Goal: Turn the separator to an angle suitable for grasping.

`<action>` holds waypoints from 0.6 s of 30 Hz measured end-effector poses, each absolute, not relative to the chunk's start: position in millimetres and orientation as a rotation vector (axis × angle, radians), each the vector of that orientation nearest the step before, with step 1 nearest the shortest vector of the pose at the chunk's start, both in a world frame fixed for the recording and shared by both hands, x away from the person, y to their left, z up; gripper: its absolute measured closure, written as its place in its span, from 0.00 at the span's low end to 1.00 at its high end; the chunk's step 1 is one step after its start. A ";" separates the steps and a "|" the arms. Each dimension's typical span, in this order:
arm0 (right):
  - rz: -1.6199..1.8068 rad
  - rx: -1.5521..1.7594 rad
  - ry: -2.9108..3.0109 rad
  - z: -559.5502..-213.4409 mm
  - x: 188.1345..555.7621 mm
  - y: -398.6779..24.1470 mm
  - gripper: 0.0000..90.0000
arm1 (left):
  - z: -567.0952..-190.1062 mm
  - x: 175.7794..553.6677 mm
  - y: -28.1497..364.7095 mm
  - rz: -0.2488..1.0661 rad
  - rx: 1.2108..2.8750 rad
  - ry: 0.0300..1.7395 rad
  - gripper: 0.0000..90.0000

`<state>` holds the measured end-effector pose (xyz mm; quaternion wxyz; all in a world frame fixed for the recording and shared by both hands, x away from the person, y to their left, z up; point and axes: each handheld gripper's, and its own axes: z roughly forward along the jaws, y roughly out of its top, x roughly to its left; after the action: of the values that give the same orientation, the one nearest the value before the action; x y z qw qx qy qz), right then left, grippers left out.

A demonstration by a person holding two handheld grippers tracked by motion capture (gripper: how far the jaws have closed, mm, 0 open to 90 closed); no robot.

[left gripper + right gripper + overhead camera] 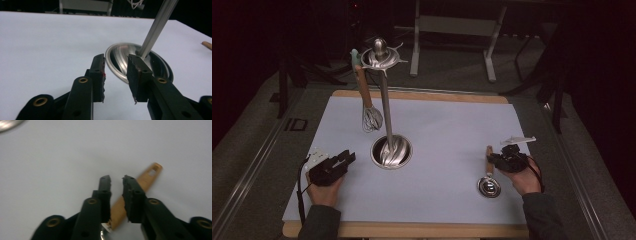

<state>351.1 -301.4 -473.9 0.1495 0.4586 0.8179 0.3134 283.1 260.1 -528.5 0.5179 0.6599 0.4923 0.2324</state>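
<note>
A metal utensil stand has its round base (391,151) in the middle of the white mat (442,130). Its pole rises to a hooked top (380,55). From a hook hangs a whisk (371,118) with a wooden handle. A small metal ladle (488,186) with a wooden handle (489,156) lies at the right. My left gripper (343,161) rests left of the base, open and holding nothing; the base (120,53) sits just beyond the left gripper (116,60). My right gripper (499,160) is at the ladle handle (147,176). The right gripper (116,181) is open, its jaws straddling the handle from above.
The mat covers a wooden table whose edge (412,231) shows at the front. The stand's pole (160,25) leans across the left gripper view. A metal frame (452,30) stands on the dark floor behind the table.
</note>
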 end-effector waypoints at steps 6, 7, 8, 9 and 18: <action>0.794 1.372 2.331 -486.3 353.9 -310.4 1.00 | -535.1 284.2 260.7 0.547 1.596 1.207 0.70; 0.794 1.372 2.331 -486.3 353.9 -310.4 1.00 | -535.1 284.2 260.7 0.547 1.596 1.207 0.69; 0.785 1.378 2.330 -488.1 354.2 -311.5 1.00 | -535.3 284.1 259.9 0.549 1.604 1.209 0.69; 0.785 1.378 2.330 -488.1 354.2 -311.5 1.00 | -535.3 284.1 259.9 0.549 1.604 1.209 0.68; 0.712 1.436 2.354 -507.0 356.9 -317.0 1.00 | -534.6 283.8 261.3 0.575 1.630 1.233 0.68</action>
<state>356.9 -317.0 -507.0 0.1466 0.4988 0.8177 0.2473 283.8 261.3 -534.6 0.4874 0.6704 0.5070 0.2366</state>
